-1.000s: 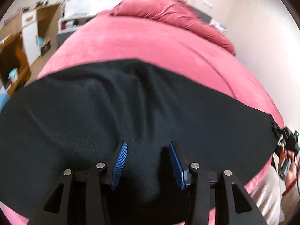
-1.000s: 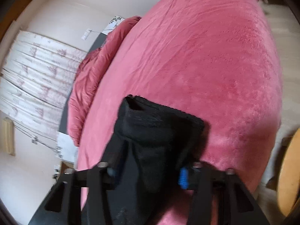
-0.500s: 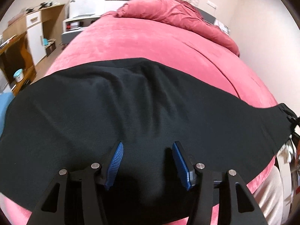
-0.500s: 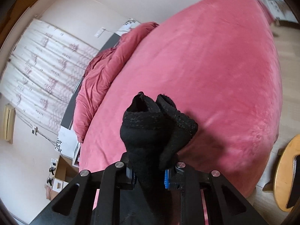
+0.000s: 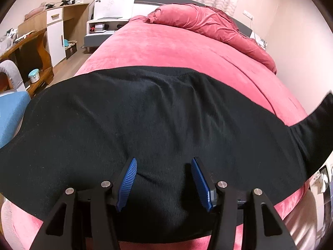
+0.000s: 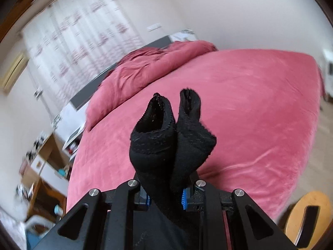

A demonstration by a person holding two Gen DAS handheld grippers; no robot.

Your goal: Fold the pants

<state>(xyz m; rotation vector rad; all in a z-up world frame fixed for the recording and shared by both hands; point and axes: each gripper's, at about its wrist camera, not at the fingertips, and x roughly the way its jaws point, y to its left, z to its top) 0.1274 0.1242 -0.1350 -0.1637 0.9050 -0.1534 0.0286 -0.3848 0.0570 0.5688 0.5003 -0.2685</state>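
We see the black pants (image 5: pixel 158 112) spread flat across the foot of the bed (image 5: pixel 166 50), which wears a pink velvety cover. Taking the bed as our landmark, the cloth runs from one side edge of it to the other, and its far hem lies about halfway up toward the crumpled pink duvet (image 5: pixel 210 23) heaped at the head end. Near the bed's right edge one end of the pants lifts off the cover and rises out of the left wrist view.

Our left tool (image 5: pixel 164 179) hangs over the near part of the pants, close to the foot edge of the bed. Its two blue pads (image 5: pixel 127 181) stand well apart with only flat cloth showing in the gap; nothing is gripped, and we cannot tell whether the tips touch the fabric.

Our right tool (image 6: pixel 165 195) is raised above the bed, looking across the bare pink cover (image 6: pixel 239 108) toward the head end. Its jaws are drawn narrow and clamp a bunched end of the pants (image 6: pixel 172 137); two rolled openings of black cloth stand up beyond the pads, side by side and touching.

Beside the bed's head end stands a white nightstand (image 5: pixel 104 27), and past the foot corner a round wooden stool (image 6: pixel 308 214)
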